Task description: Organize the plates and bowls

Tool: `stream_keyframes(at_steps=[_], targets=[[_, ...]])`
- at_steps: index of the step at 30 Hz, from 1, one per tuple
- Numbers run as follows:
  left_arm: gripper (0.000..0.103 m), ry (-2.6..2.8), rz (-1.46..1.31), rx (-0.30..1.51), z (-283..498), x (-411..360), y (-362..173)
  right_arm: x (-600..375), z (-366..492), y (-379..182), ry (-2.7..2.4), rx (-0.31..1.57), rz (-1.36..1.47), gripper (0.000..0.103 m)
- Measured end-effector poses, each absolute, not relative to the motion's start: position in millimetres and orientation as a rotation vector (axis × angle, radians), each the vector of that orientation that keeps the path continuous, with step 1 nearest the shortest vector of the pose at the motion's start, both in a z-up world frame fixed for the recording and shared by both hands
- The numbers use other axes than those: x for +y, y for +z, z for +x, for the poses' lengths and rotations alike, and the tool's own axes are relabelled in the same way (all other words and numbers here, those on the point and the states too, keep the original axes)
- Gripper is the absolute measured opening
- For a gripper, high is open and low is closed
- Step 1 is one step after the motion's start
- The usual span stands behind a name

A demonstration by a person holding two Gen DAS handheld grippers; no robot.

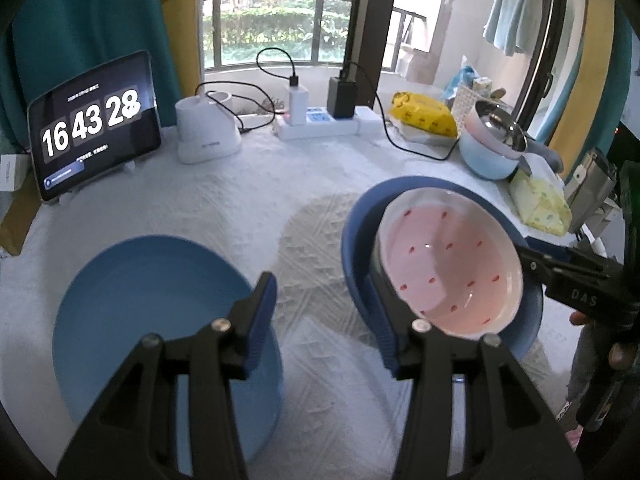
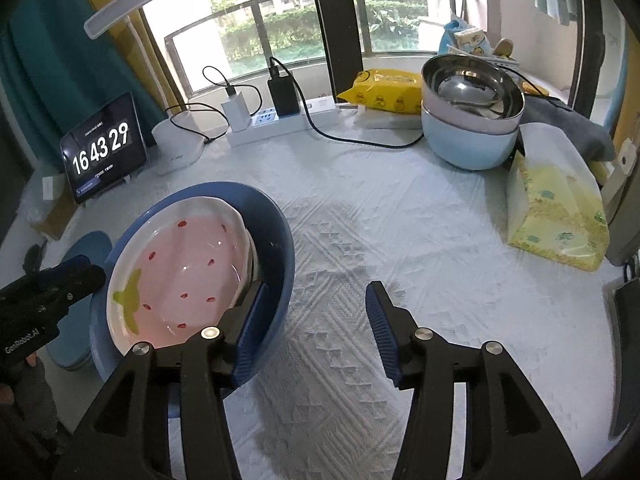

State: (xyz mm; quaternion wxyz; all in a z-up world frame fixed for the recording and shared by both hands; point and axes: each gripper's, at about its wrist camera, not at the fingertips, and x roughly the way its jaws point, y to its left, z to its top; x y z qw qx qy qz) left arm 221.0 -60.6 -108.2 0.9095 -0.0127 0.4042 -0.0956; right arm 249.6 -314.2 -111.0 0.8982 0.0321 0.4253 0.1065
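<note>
Pink strawberry-print ceramic bowl (image 2: 180, 276) sat nested in dark-blue plastic bowl (image 2: 276, 240), w/ flat light-blue round plate (image 1: 160, 320) left of it, unstacked. Left gripper (image 1: 324, 328) & right gripper (image 2: 316, 336) both apart, empty. Pastel bowl stack w/ steel bowl on top (image 2: 472, 120) stood behind it; roughly halfway.

White quilted table cover (image 2: 400, 240) carries blue plate (image 1: 152, 300), blue bowl (image 2: 276, 232), tablet (image 1: 92, 128).
</note>
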Motion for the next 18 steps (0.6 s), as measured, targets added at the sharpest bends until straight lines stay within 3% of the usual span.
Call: stream_keyframes(at_steps=[18], targets=[[0.048, -0.185, 0.028, 0.837, 230.4, -73.4, -119.6, -317.2, 250.1, -114.3, 0.212, 0.829, 0.049, 0.063]])
